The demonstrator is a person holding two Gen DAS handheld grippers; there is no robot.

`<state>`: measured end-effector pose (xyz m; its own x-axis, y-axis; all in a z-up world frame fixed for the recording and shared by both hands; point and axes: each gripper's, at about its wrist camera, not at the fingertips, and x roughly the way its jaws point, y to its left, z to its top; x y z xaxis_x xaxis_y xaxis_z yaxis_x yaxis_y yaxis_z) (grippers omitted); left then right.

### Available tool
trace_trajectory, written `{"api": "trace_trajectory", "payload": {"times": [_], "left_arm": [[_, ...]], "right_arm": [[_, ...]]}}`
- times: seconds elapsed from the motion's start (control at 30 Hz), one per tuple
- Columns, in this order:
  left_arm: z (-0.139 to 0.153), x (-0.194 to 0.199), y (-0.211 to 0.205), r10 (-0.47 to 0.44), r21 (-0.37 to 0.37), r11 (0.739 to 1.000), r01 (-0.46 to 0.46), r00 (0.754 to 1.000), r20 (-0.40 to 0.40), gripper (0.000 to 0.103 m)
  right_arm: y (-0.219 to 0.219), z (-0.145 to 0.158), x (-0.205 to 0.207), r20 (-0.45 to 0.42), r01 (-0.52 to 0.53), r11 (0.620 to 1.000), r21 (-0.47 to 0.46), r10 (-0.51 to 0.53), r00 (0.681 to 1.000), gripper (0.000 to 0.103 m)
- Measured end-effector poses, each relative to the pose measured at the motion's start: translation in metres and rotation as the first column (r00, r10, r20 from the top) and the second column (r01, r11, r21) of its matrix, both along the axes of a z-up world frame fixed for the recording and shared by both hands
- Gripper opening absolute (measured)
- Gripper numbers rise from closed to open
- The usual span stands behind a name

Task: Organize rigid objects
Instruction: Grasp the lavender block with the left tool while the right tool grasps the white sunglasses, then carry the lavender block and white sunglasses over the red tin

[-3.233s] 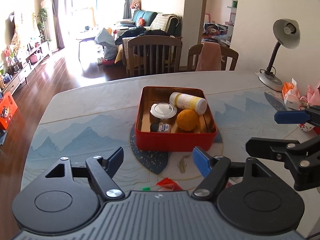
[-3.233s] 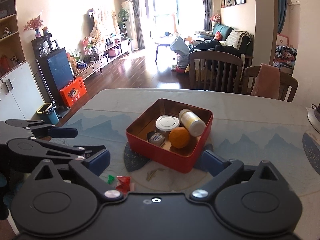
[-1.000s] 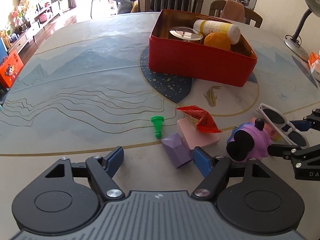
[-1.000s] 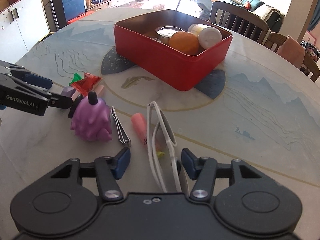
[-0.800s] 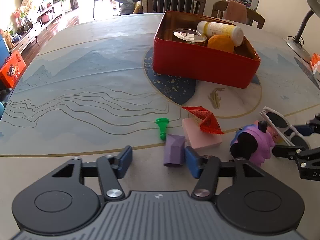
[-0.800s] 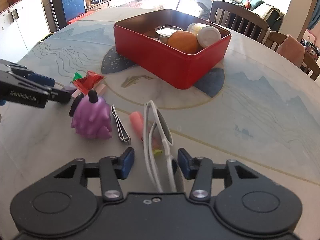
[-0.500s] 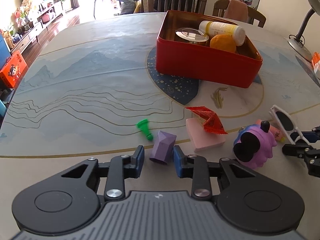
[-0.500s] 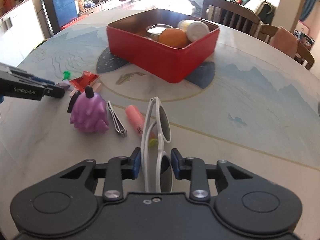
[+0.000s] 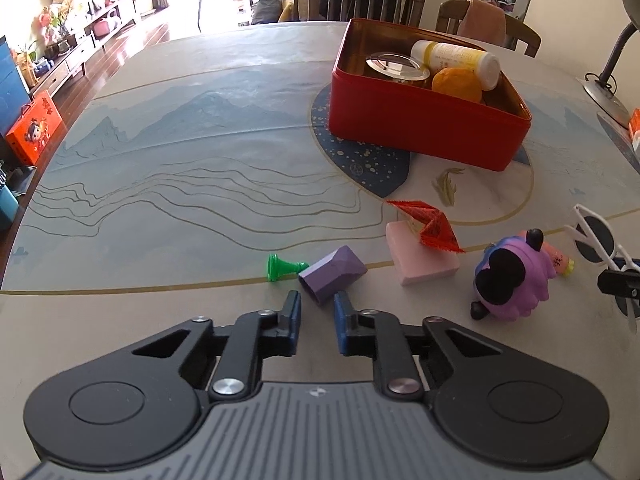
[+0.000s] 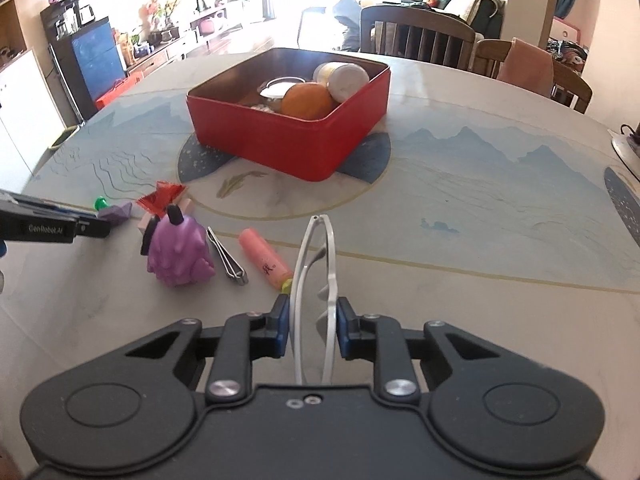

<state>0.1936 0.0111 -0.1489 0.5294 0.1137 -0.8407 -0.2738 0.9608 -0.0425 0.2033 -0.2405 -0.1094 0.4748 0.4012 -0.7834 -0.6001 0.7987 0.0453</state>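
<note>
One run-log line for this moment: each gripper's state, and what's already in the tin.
left gripper: shut on purple block | right gripper: closing on white sunglasses | red tin: orange, bottle, jar inside

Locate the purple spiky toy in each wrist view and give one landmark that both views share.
Left wrist view: the purple spiky toy stands at lower right, right of the pink block.
Right wrist view: the toy stands at lower left, beside the nail clipper.
Shared landmark: the red tin, beyond the toy in both.
</note>
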Motion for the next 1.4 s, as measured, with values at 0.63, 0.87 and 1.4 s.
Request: {"api": "trace_trajectory", "payload": {"times": [0.63,0.87,1.4], "left_arm": [[0.006,-0.004,0.008,-0.008,-0.058,0.998,0.010,0.999,0.036,0.065],[0.001,0.008,0.001,-0.047,-0.074,0.996,0.049,0.999,0.025,0.060],[-0.004,0.023,-0.005,-0.090,0.028,0.996,0.090,0.996,0.019,0.039]], "right_arm": [[-0.004,0.006,-0.010,-0.007,0.001,0.999,0.046,-0.001,1.000,0.022],[-0.008,0.004,-0.003,-0.016,0.013,0.999,0.050,-0.013,1.000,0.022],[-0.012,-0.003,0.018,-0.033,0.014,0.999,0.048,-0.012,0.999,0.022]]}}
